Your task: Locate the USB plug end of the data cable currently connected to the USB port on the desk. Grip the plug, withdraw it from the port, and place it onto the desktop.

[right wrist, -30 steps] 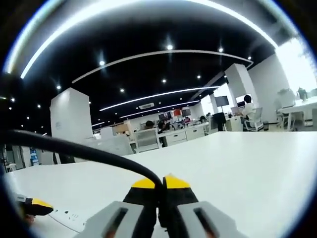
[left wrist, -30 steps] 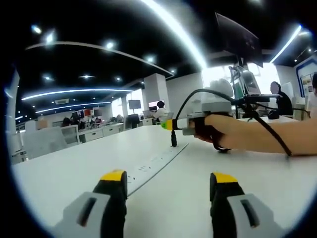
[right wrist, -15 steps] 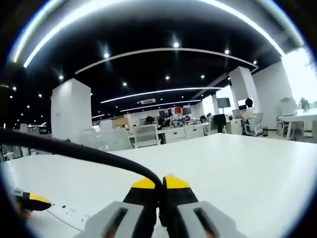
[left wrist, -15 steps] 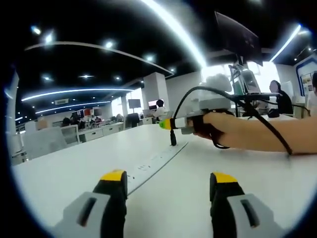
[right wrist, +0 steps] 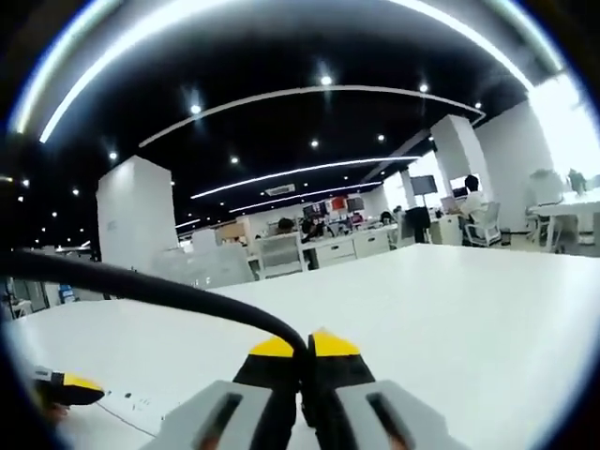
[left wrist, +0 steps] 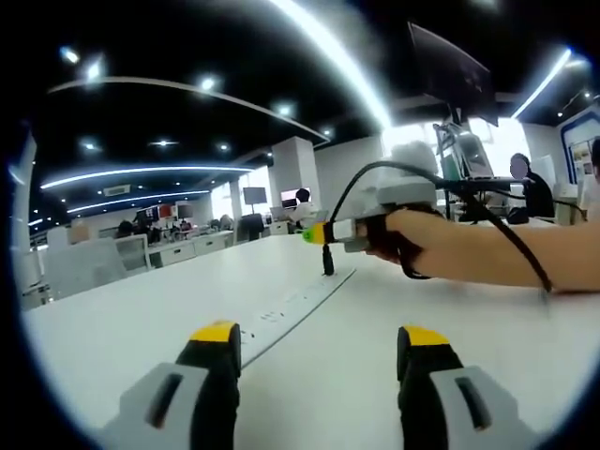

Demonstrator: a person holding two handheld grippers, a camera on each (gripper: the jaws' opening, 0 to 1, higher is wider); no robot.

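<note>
Plug (left wrist: 327,262) is hanging from the right gripper (right wrist: 302,354), jaws pinching its cable (right wrist: 141,284) above the counter (left wrist: 375,347); left gripper (left wrist: 317,342) is gaping.

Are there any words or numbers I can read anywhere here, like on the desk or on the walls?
None can be read.
Long white socket strip set in the white desk: small marks, too blurred.
Blue-framed wall poster: print too small.
Far red screens: blurred.

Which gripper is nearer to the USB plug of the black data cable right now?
Right. The right gripper is shut on the cable with the USB plug hanging just below its tips above the desk's socket strip. The left gripper hangs open, well back.
</note>
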